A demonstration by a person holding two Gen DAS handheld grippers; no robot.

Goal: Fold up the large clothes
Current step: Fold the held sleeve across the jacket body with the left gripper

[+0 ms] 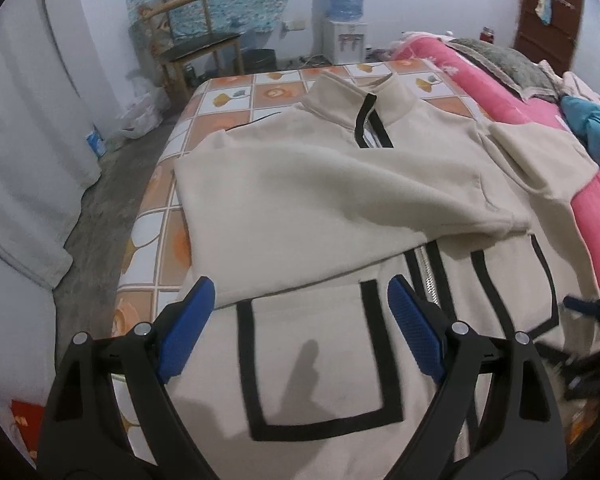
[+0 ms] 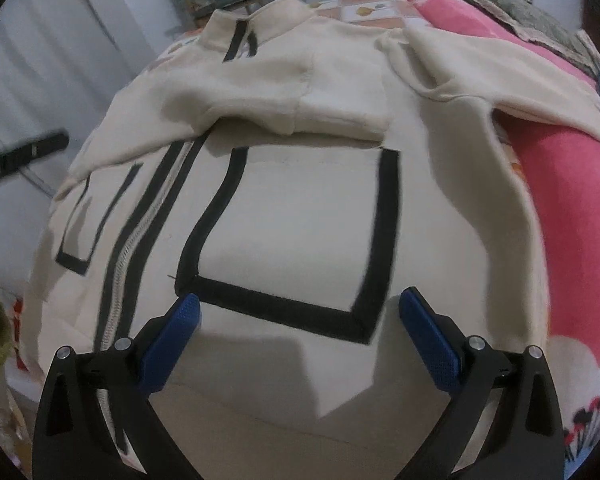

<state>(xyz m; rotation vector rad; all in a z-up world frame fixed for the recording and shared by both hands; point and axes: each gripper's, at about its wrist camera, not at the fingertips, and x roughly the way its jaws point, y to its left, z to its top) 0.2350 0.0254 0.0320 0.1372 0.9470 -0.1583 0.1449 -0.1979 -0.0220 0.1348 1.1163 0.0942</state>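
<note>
- Jacket (image 1: 320, 184): a cream zip-front fleece with black trim lies face up on the tiled-pattern mattress (image 1: 228, 96). Its stand collar (image 1: 352, 96) points away from you and its hem comes toward you.
- Left sleeve (image 1: 380, 184) is already laid across the chest, its cuff ending near the right side of the body. The right sleeve (image 2: 500, 76) is not yet folded; it trails out over the pink blanket (image 2: 580, 200).
- Long axis of the jacket, along the zipper (image 2: 140, 248), runs from hem to collar, straight ahead of both tools and slightly tilted in each view.
- Your left gripper (image 1: 300, 320) hangs over the black-edged pocket (image 1: 316, 360) on its half of the front. The blue pads (image 1: 188, 332) stand wide apart with nothing between them and appear to be off the cloth.
- Your right gripper (image 2: 300, 336) hovers above the other pocket (image 2: 300, 240), near the hem. It is likewise wide and empty, though I cannot tell how far it is above the fabric.
- The unfolded sleeve lies ahead and to the right of your right gripper, which I judge the nearer tool; the left would have to cross the whole body.
- The likely next step is bringing that sleeve over the chest, so you would reach up and outward toward its cuff, which is partly out of frame.
- Around the bed: a wooden chair (image 1: 196, 40), a water dispenser (image 1: 346, 20) and a grey blanket (image 1: 512, 64).
</note>
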